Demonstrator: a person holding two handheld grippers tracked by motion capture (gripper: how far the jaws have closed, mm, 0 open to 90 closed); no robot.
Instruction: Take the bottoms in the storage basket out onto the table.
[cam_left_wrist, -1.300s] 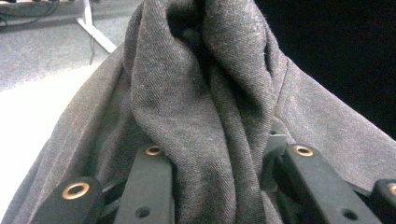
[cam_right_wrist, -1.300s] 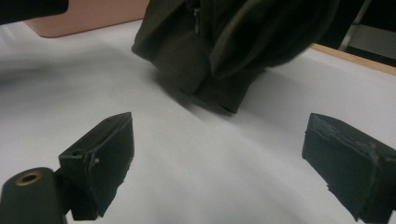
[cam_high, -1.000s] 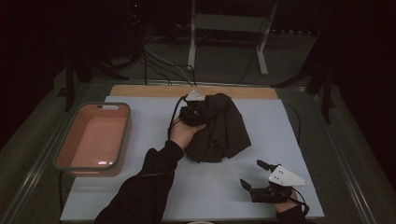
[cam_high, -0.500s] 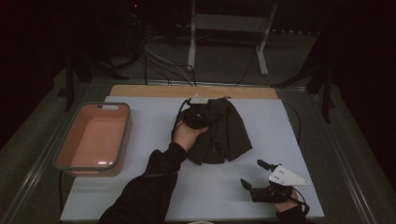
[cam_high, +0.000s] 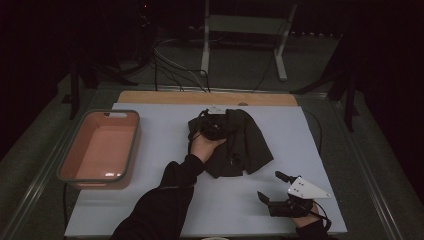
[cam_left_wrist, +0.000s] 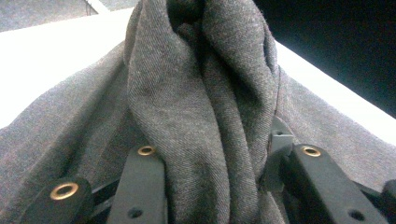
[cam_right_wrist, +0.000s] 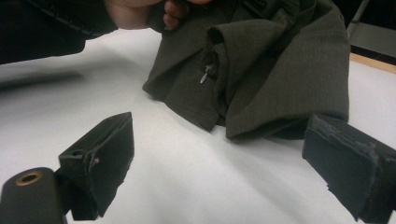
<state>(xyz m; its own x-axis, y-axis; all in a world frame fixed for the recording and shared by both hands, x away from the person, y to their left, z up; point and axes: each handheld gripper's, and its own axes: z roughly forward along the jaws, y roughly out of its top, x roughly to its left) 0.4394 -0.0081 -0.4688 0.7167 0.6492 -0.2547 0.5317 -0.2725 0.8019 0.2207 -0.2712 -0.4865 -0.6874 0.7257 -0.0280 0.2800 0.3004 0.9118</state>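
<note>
The left gripper has its jaws pinching a bunched fold of the dark grey-green woven cloth garment, which lies crumpled at the middle of the white-topped desk. In the left gripper view the fabric rises in a thick twisted ridge between the two black jaws, so the hold looks deep rather than at an edge. The right gripper rests near the front right of the desk, its jaws spread wide and holding nothing, just short of the garment's near hem.

To do this step well, the left gripper probably ought to lift slowly and straight, so that the layers slide free without the whole heap dragging. The pinch seems to take several layers at once; if a single layer is wanted, a regrip nearer a hem would serve better. The right gripper is well placed to catch the near corner and spread the cloth; it should come in low along the desk and close on the hem beside the small metal zipper pull, not on it.

A salmon-pink rectangular plastic tub with a grey rim stands at the left of the desk, well apart from the garment. Nothing lies between the cloth and the tub. The person's left sleeve crosses the front of the desk, and the cables trailing behind the far edge could snag a wide swing.
</note>
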